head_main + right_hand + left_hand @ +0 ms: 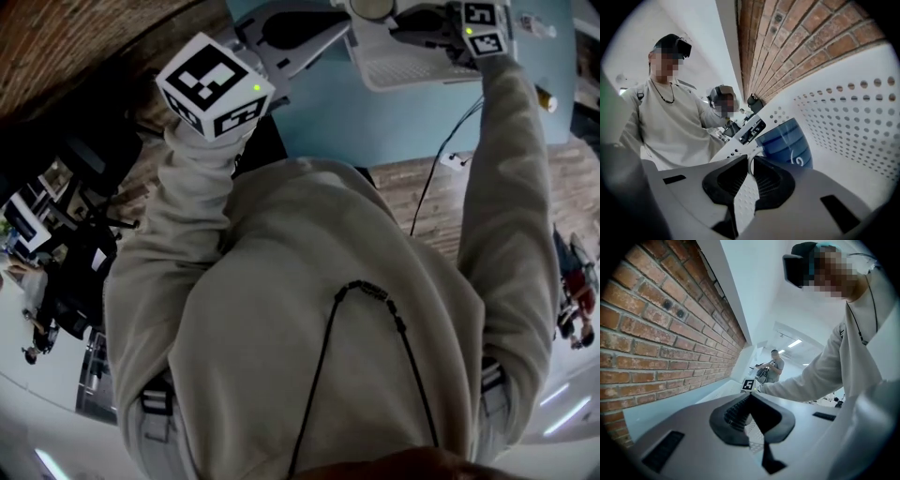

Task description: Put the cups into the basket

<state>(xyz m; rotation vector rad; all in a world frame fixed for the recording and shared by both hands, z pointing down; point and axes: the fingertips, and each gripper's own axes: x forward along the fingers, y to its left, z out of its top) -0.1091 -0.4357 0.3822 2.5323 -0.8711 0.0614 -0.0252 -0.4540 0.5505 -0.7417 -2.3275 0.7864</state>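
A blue cup (787, 145) with a white handle (751, 165) hangs inside the white perforated basket (853, 122). My right gripper (751, 171) is shut on that handle. In the head view the right gripper (403, 21) reaches over the basket (403, 73) on the light blue table (394, 127), and a cup rim (370, 7) shows at the top edge. My left gripper (314, 33) sits left of the basket. In the left gripper view its jaws (750, 399) meet at the tips with nothing between them, and perforated white basket wall (754, 433) shows below them.
A brick wall (661, 333) runs along the table's far side. A white cable (433, 183) trails off the table's near edge, and small items (546, 98) lie at the table's right. A person (774, 365) stands in the background.
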